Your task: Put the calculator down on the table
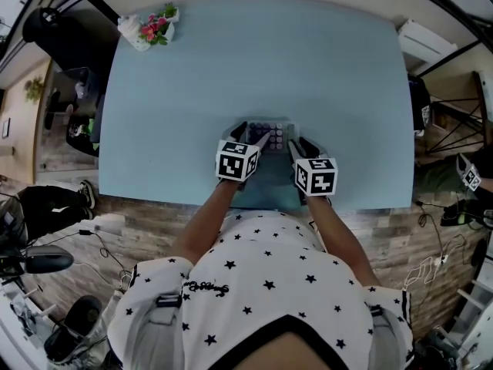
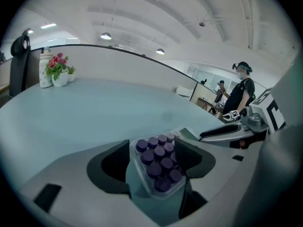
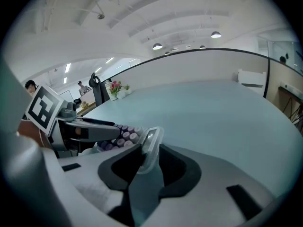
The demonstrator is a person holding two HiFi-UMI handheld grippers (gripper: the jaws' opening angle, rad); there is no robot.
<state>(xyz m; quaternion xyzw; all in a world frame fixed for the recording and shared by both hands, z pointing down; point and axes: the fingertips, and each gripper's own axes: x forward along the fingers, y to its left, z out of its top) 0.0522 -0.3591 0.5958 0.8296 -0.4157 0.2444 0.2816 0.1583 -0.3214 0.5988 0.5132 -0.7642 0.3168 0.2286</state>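
A clear-cased calculator (image 1: 273,135) with purple keys is held over the near middle of the light blue table (image 1: 231,68). My left gripper (image 1: 254,136) is shut on its left end; in the left gripper view the keys (image 2: 158,167) fill the gap between the pads. My right gripper (image 1: 300,145) stands at its right end. There the calculator's clear edge (image 3: 149,148) lies between the jaws, leaning on one pad with a gap at the other. I cannot tell whether the calculator rests on the table.
A white vase of pink flowers (image 1: 154,28) stands at the table's far left corner. The table's near edge (image 1: 262,206) runs just behind both grippers. Chairs, cables and gear lie on the floor around it. A person (image 2: 241,91) stands far off.
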